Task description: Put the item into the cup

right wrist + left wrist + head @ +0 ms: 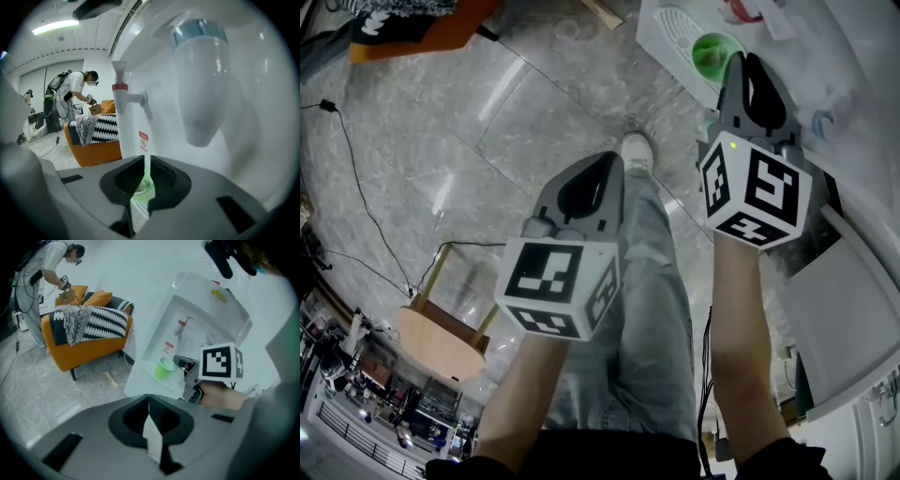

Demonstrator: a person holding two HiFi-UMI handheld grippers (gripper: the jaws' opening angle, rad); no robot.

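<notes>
One green plastic cup (164,367) stood in the white water dispenser (211,305). The right hand-held gripper (144,159), just beside it, was narrowly open; the left hand-held gripper (148,397) was closed.

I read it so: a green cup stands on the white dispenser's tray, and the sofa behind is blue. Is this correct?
One thing is wrong: the sofa is orange, not blue; the left gripper view shows it. The green cup does stand on the white dispenser's tray.
</notes>
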